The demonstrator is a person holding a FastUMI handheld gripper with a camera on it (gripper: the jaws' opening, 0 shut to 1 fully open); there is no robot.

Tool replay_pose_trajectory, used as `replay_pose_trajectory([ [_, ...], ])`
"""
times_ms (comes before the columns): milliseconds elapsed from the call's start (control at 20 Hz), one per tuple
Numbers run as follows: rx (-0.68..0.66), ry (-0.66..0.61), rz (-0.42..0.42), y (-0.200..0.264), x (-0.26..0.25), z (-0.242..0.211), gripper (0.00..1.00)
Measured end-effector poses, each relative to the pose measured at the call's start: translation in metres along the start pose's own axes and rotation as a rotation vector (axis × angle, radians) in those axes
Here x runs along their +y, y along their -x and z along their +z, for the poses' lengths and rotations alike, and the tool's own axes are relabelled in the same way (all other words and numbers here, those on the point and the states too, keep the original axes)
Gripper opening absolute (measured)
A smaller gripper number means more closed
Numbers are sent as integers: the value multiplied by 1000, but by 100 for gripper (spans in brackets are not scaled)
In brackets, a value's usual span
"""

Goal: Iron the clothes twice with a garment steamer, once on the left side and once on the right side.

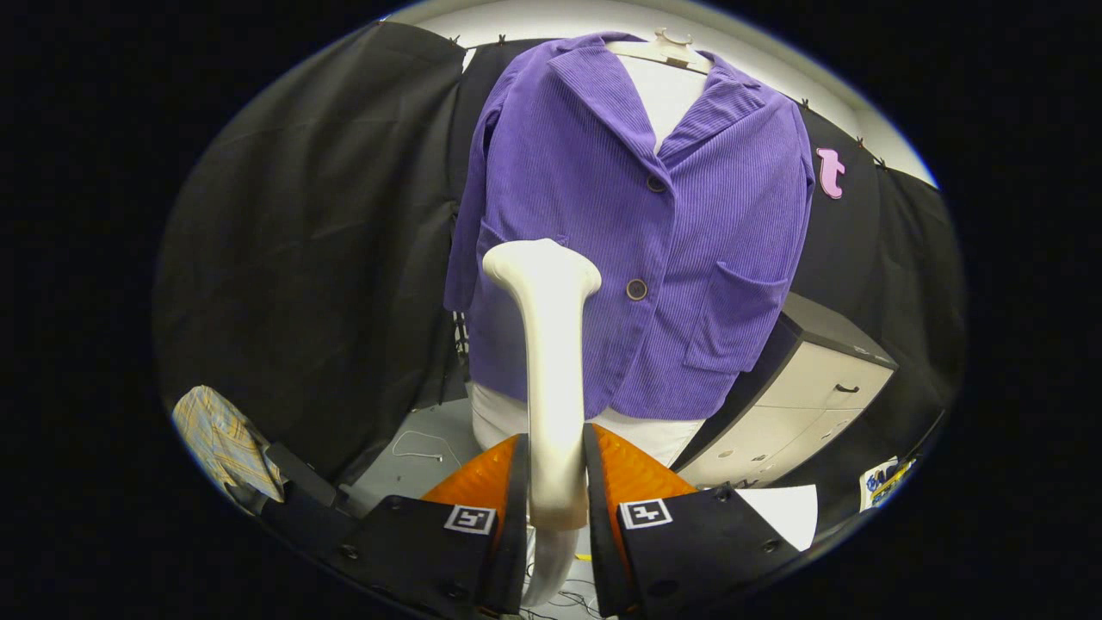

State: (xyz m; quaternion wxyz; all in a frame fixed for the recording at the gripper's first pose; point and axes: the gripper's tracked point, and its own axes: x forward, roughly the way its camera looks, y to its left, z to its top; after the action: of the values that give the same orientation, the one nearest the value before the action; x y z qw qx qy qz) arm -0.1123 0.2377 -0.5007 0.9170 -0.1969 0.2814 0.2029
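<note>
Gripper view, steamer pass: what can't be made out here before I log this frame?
- Steamer, held in the claw: its head faces away toward the purple jacket, so whether it touches the cloth, or gives off steam, is hidden.
- Steamer's lower handle: cut off below the fingers.
- Jacket's sleeve behind the steamer: partly covered.
- Hanger: top cut off.
- Cabinet: its far side is hidden by the jacket.

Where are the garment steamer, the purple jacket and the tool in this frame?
garment steamer (551, 362): gripper view, on its white neck, between the fingers.
purple jacket (715, 232): gripper view, on the front panel above the pocket.
tool (555, 482): gripper view, midway between its fingertips, shut on the steamer.
</note>
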Motion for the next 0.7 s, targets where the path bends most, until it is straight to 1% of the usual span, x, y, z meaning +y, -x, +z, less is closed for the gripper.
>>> replay_pose_trajectory([
  [250,68,-8,24,-8,6,-33,39],
  [500,119,14,25,-14,10,-58,39],
  [700,162,4,26,-21,11,-79,39],
])
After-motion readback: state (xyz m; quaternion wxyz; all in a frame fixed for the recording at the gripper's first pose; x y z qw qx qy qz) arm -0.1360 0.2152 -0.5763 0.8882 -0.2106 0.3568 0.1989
